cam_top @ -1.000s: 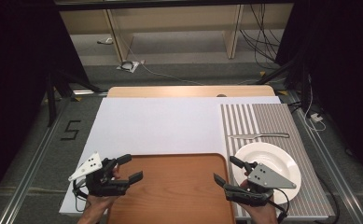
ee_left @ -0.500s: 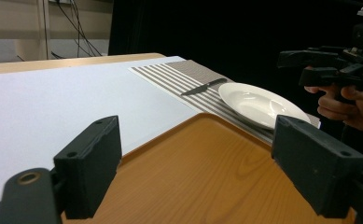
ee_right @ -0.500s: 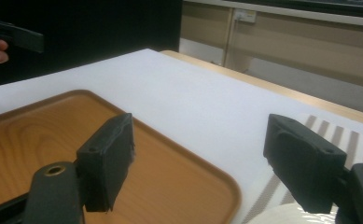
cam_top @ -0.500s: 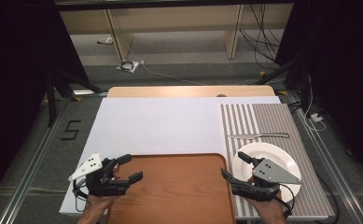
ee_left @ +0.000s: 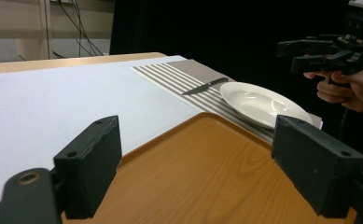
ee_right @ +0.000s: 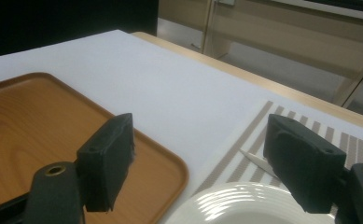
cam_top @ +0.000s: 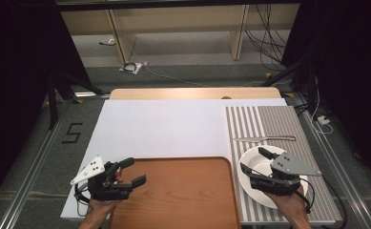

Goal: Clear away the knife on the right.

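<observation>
A white plate (cam_top: 258,196) lies on a striped mat (cam_top: 269,119) at the right, with a knife (cam_top: 264,139) just beyond it. My right gripper (cam_top: 252,160) hovers over the plate, open and holding nothing; its own view has the plate's rim (ee_right: 244,207) below the jaws and the knife's tip (ee_right: 257,161) ahead. A wooden tray (cam_top: 173,195) sits front and centre. My left gripper (cam_top: 133,171) is open and empty at the tray's left edge. From its camera I see the tray (ee_left: 207,154), plate (ee_left: 263,102), knife (ee_left: 205,86) and the right gripper (ee_left: 286,53) farther off.
A broad white sheet (cam_top: 173,129) covers the table between the tray and the far wooden edge (cam_top: 192,93). Shelving legs and cables (cam_top: 135,67) lie on the floor beyond. Dark curtains flank both sides.
My right gripper has shifted forward over the plate. The left gripper has stayed where it was.
</observation>
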